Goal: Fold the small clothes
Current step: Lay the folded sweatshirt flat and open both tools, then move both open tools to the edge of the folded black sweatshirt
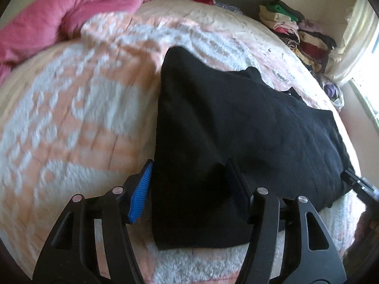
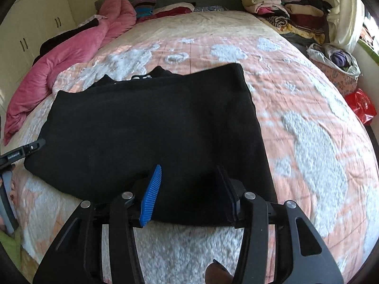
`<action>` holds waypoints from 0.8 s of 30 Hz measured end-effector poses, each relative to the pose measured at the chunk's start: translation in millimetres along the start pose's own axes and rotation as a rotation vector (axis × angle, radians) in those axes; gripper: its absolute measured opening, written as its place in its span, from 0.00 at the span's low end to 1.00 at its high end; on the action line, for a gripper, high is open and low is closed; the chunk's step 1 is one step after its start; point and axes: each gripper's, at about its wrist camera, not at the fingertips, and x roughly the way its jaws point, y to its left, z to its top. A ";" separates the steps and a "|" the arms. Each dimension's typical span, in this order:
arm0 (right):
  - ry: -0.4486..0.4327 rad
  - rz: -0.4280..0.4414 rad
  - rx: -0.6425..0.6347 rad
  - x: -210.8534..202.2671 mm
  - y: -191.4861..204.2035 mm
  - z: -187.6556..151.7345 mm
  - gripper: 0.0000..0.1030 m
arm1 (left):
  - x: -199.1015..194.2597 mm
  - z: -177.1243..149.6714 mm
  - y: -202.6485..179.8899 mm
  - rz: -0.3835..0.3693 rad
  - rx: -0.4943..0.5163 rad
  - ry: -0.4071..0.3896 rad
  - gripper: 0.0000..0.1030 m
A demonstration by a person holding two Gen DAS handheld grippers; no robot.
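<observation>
Black garment (image 2: pixel 151 127) folded flat on the pink-and-white bedspread (image 2: pixel 308 123), I see my left gripper (image 1: pixel 189 189) and right gripper (image 2: pixel 189 189) both parted over its near edge, gripping nothing

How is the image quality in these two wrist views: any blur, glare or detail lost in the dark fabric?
Left wrist: bedspread smeared by motion blur, window blown out at right. Right wrist: sharper, slight blur on the right side, strong fisheye bulge. Both: black garment nearly featureless, folds hard to read.

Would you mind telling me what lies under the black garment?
The black garment lies on the peach-and-white bedspread, which shows all round it. Whatever sits directly beneath the cloth is covered.
</observation>
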 end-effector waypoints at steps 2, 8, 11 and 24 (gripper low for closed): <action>0.009 0.001 0.010 1.0 -1.2 -5.2 0.45 | -1.6 -2.7 1.7 -0.006 -0.014 -0.001 0.52; 0.015 -0.018 -0.006 -7.2 1.7 -14.6 0.48 | -11.2 -11.0 0.6 0.019 -0.011 -0.018 0.55; 0.005 -0.009 0.003 -15.3 1.7 -15.5 0.57 | -20.4 -12.7 2.1 0.041 -0.015 -0.042 0.66; -0.044 0.052 -0.066 -34.2 40.3 -8.6 0.92 | -54.2 -13.9 22.0 0.136 -0.077 -0.151 0.91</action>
